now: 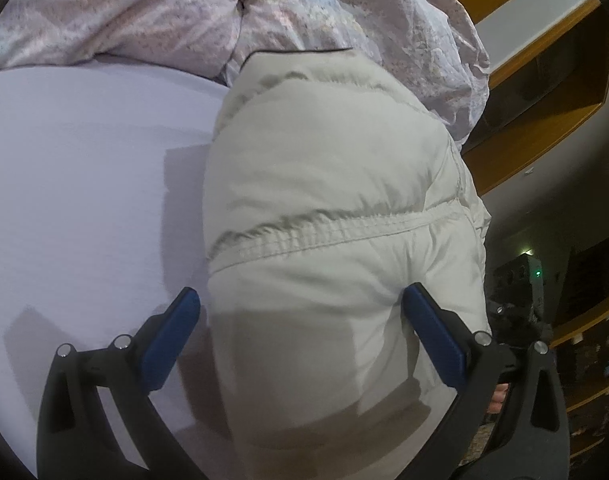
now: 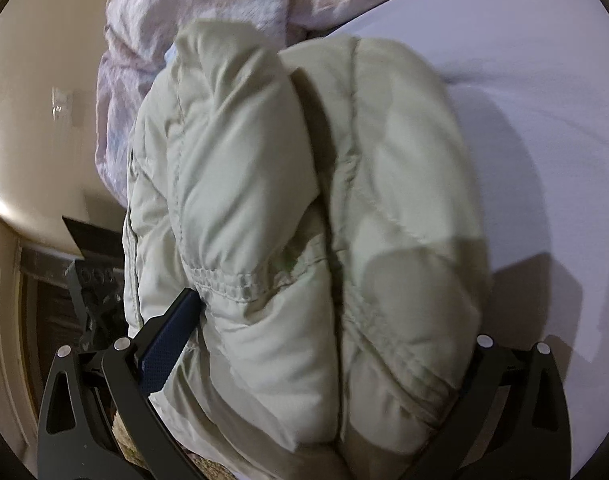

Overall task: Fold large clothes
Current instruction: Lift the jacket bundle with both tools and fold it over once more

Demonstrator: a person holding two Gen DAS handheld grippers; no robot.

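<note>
A pale cream puffer jacket (image 1: 332,184) lies folded into a thick bundle on the lilac-white bed sheet (image 1: 84,184), near the bed's edge. My left gripper (image 1: 302,290) is open wide, its blue pads straddling the near end of the bundle, the left fingertip over the sheet. In the right wrist view the same jacket (image 2: 264,184) bulges up in two padded rolls with a dark crease between them. My right gripper (image 2: 332,312) is also open wide and straddles it. Its left finger (image 2: 172,336) presses the jacket's side, and the right pad is hidden behind the fabric.
A crumpled floral duvet (image 1: 164,12) is heaped at the far side of the bed. Wooden shelves (image 1: 544,92) stand beyond the bed edge, with dark clutter on the floor (image 1: 524,280). A beige wall with a switch plate (image 2: 62,104) shows in the right wrist view.
</note>
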